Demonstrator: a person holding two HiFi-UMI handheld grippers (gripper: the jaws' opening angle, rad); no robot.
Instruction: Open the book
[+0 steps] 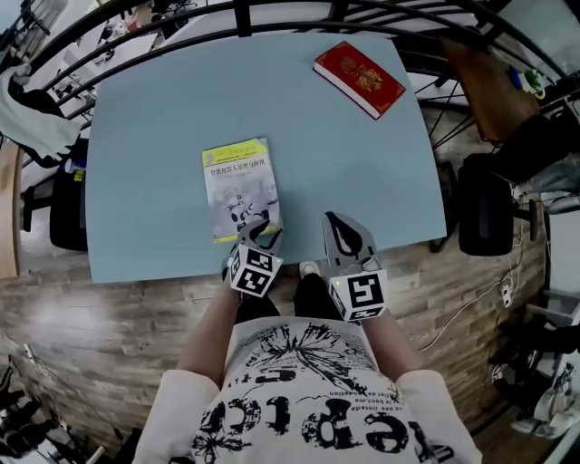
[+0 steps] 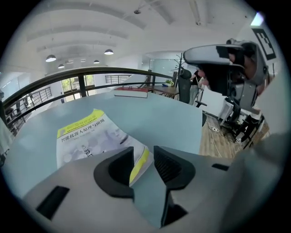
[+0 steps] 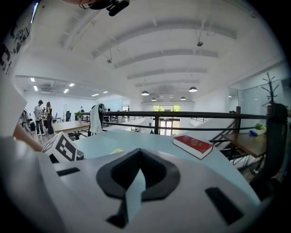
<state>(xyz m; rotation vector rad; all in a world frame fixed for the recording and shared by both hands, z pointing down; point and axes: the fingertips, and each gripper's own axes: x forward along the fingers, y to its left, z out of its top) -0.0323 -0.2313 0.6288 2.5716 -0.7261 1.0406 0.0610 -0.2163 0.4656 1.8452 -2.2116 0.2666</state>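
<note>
A thin book with a yellow and white cover (image 1: 239, 188) lies shut on the pale blue table (image 1: 163, 118), near its front edge. My left gripper (image 1: 263, 237) is at the book's near right corner. In the left gripper view its jaws (image 2: 143, 159) stand open, and the yellow-edged corner of the book (image 2: 86, 139) shows in the gap with no pad pressing on it. My right gripper (image 1: 340, 234) hovers over the table's front edge, right of the book and apart from it. Its tips (image 3: 138, 152) meet with nothing between them.
A thick red book (image 1: 359, 79) lies shut at the table's far right corner, and shows as the red book (image 3: 193, 145) in the right gripper view. Black chairs stand at the left (image 1: 68, 210) and right (image 1: 485, 216) sides. A dark railing (image 1: 245, 18) runs behind the table.
</note>
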